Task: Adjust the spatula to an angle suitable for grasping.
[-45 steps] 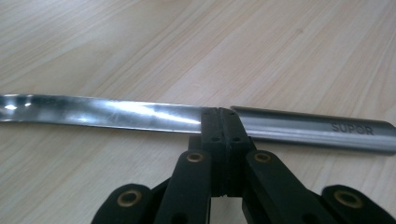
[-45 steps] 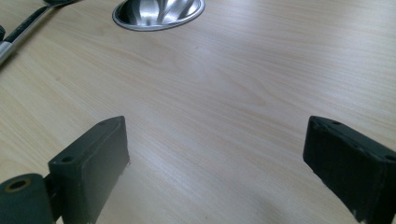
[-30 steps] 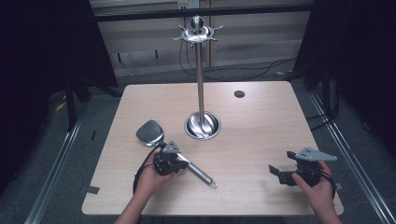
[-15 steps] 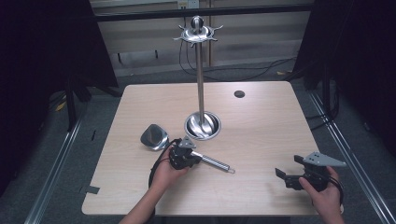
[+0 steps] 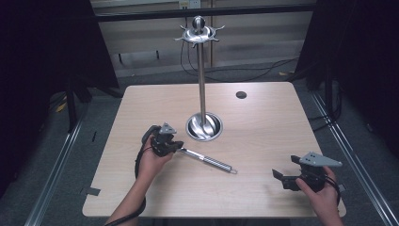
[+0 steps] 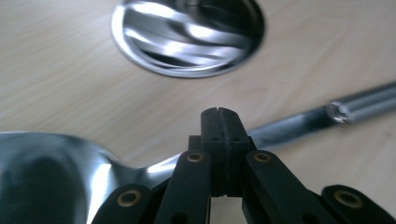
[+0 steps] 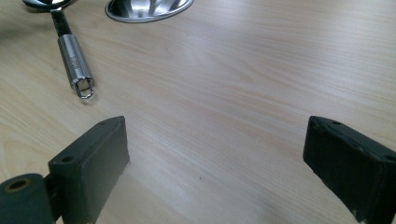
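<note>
- Dark curtains and grey floor frame a pale wooden table point(image 5: 263, 117) at the centre of the high view, with a small dark disc point(image 5: 241, 94) near its upper right.
- Rising from the middle of the table, a tall steel stand point(image 5: 201, 84) carries a hooked crown at the top of the frame and a shiny round base point(image 5: 204, 127) below.
- At lower left of the high view, a bare forearm angles up from the bottom edge; its hand grips the left gripper point(image 5: 164, 141), which leans toward the stand's base.
- At lower right, the other hand holds the right gripper point(image 5: 282, 178) low over the table, pointing left, well apart from the utensil.
- Lying just below the base, the steel utensil point(image 5: 207, 161) runs its long axis from centre left down toward the right, ring end pointing lower right.
- From the left gripper view, the jaws are pressed together on the utensil's thin neck point(image 6: 275, 133), with the broad blade point(image 6: 51, 177) at lower left, a part the hand hides from above.
- From the right gripper view, the jaws stand spread wide over bare wood, and the hanging ring point(image 7: 84, 87) shows at upper left.
</note>
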Action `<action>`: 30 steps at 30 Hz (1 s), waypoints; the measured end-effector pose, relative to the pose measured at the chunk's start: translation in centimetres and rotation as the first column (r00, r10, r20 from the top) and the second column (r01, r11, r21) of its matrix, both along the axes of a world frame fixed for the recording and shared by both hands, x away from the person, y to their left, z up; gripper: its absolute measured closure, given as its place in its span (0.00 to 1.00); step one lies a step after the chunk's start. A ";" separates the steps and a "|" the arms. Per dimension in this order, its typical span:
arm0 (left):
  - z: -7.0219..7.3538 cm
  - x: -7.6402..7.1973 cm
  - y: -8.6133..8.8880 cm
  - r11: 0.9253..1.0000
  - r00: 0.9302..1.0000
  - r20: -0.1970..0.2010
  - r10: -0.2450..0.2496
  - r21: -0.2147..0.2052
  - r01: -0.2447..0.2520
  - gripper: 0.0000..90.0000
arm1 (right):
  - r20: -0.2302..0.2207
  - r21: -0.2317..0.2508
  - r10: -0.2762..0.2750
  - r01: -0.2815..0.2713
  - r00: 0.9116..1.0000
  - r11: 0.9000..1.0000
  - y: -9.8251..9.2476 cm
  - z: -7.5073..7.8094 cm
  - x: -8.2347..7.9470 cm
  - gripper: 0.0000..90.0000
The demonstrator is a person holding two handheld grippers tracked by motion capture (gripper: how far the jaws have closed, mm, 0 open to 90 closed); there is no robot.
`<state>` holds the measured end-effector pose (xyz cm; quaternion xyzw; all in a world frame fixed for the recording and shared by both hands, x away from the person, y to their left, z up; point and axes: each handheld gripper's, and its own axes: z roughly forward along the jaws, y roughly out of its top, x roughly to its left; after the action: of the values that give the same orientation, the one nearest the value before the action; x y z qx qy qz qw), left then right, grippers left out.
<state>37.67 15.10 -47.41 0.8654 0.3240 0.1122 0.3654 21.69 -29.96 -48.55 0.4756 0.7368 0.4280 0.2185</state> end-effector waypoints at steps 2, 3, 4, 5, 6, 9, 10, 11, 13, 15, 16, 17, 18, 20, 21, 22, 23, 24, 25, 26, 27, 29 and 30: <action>-0.1 0.7 0.7 0.999 0.999 -0.001 0.041 0.017 -0.041 1.00 | 0.002 0.000 0.002 -0.002 1.000 1.000 0.1 0.0 0.1 0.07; -0.3 1.0 1.0 0.998 0.998 0.004 0.057 0.022 -0.057 1.00 | 0.003 0.001 0.003 -0.003 1.000 1.000 0.2 0.0 0.3 0.07; -0.6 1.2 1.1 0.998 0.998 -0.015 0.065 0.005 -0.065 1.00 | 0.004 0.000 0.015 -0.015 1.000 1.000 0.4 0.0 0.5 0.07; -0.7 1.4 1.3 0.997 0.998 -0.006 0.070 0.015 -0.070 1.00 | 0.004 0.000 0.015 -0.015 1.000 1.000 0.4 0.0 0.5 0.07; -0.9 1.6 1.4 0.996 0.996 -0.001 0.090 0.013 -0.090 1.00 | 0.004 0.001 0.021 -0.021 1.000 1.000 0.6 0.0 0.7 0.07; -1.6 2.2 1.4 0.993 0.993 -0.027 0.112 0.024 -0.111 1.00 | 0.003 -0.002 0.033 -0.033 0.999 0.999 0.9 -0.1 1.0 0.07; -1.7 2.3 1.3 0.994 0.994 -0.030 0.107 0.034 -0.106 1.00 | 0.004 -0.005 0.035 -0.035 0.999 0.999 1.0 -0.1 1.0 0.07; -1.7 2.3 1.3 0.994 0.994 -0.030 0.107 0.034 -0.106 1.00 | 0.004 -0.005 0.035 -0.035 0.999 0.999 1.0 -0.1 1.0 0.07; -2.1 2.6 1.0 0.993 0.993 -0.031 0.110 0.037 -0.109 1.00 | 0.003 -0.006 0.045 -0.045 0.999 0.999 1.1 -0.1 1.2 0.07; -2.2 2.8 1.0 0.991 0.992 -0.029 0.120 0.057 -0.119 1.00 | 0.002 -0.005 0.051 -0.051 0.999 0.999 1.3 -0.1 1.3 0.07; -2.2 2.8 1.1 0.990 0.991 -0.037 0.130 0.056 -0.128 1.00 | 0.002 -0.009 0.054 -0.054 0.999 0.998 1.4 -0.1 1.3 0.07; -2.2 2.8 1.1 0.990 0.991 -0.037 0.130 0.056 -0.128 1.00 | 0.002 -0.009 0.054 -0.054 0.999 0.998 1.4 -0.1 1.3 0.07; -2.2 2.7 1.2 0.989 0.990 -0.036 0.137 0.060 -0.135 1.00 | 0.003 -0.007 0.053 -0.053 0.999 0.999 1.4 -0.1 1.3 0.07; -2.1 2.6 1.7 0.990 0.990 -0.046 0.134 0.058 -0.131 1.00 | 0.003 -0.008 0.056 -0.056 0.998 0.998 1.4 -0.1 1.3 0.07; -2.2 2.4 1.8 0.989 0.989 -0.050 0.141 0.043 -0.139 1.00 | 0.003 -0.009 0.055 -0.055 0.998 0.998 1.4 -0.1 1.3 0.07; -2.1 2.3 2.0 0.989 0.989 -0.048 0.137 0.056 -0.134 1.00 | 0.001 -0.008 0.052 -0.052 0.999 0.999 1.5 -0.1 1.3 0.07; -2.2 2.0 2.1 0.987 0.986 -0.057 0.158 0.047 -0.155 1.00 | 0.002 -0.008 0.053 -0.053 0.999 0.999 1.4 -0.1 1.3 0.07; -2.1 1.8 2.2 0.987 0.986 -0.058 0.154 0.055 -0.151 1.00 | 0.007 -0.002 0.053 -0.053 0.999 0.999 1.5 0.0 1.2 0.07; -2.1 1.5 2.3 0.986 0.986 -0.048 0.158 0.061 -0.155 1.00 | 0.007 -0.002 0.053 -0.053 0.999 0.999 1.5 0.0 1.2 0.07; -1.9 1.3 2.4 0.986 0.987 -0.051 0.149 0.079 -0.145 1.00 | 0.011 -0.004 0.057 -0.057 0.998 0.998 1.5 0.1 1.2 0.07; -1.9 1.1 2.6 0.986 0.987 -0.056 0.150 0.082 -0.145 1.00 | 0.009 -0.006 0.057 -0.057 0.998 0.998 1.6 0.1 1.1 0.07; -1.9 0.6 3.0 0.986 0.986 -0.066 0.153 0.072 -0.149 1.00 | 0.006 -0.004 0.054 -0.054 0.998 0.999 1.6 0.1 1.1 0.07; -1.8 0.3 3.1 0.985 0.984 -0.073 0.162 0.073 -0.157 1.00 | 0.006 -0.003 0.054 -0.054 0.999 0.999 1.6 0.1 1.1 0.07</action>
<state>37.98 18.24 -49.25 0.8521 0.4027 0.1176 0.3129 22.77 -28.33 -48.42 0.4539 0.7495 0.4339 0.2097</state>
